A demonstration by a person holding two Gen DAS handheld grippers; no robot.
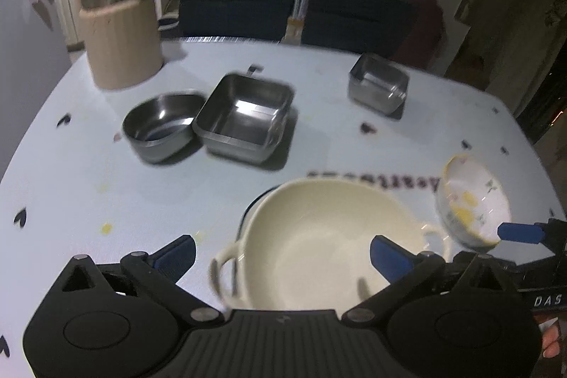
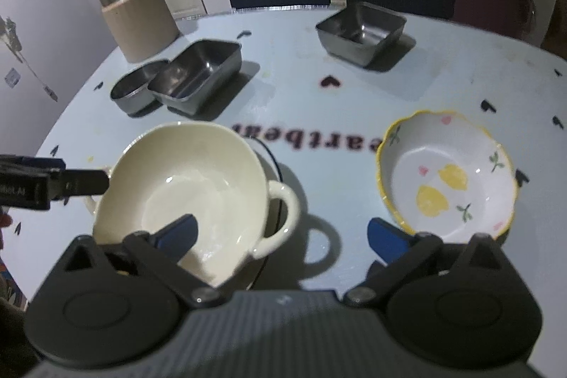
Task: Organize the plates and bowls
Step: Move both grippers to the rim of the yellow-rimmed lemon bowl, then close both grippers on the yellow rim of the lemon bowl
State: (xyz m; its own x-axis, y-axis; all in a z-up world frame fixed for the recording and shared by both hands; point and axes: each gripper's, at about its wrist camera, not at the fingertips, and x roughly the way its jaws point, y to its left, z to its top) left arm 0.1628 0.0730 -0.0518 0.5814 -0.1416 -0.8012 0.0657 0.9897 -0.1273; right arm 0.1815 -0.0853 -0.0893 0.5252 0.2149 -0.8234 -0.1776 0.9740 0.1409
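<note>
My left claw (image 1: 281,255) hangs wide open over the cream two-handled bowl (image 1: 329,236), nothing between its pads, and my right claw (image 2: 281,234) stands just as wide between that bowl and the lemon-painted bowl (image 2: 448,174). A strip of bare tablecloth (image 2: 336,147) runs between the two bowls toward the far edge. To the left of it, a round steel bowl (image 1: 159,126) and a square steel tin (image 1: 244,117) touch, leaving no gap. Another steel tin (image 2: 361,32) stands alone far right, well apart, with room all round. The beige canister (image 1: 122,41) blocks the far left corner.
</note>
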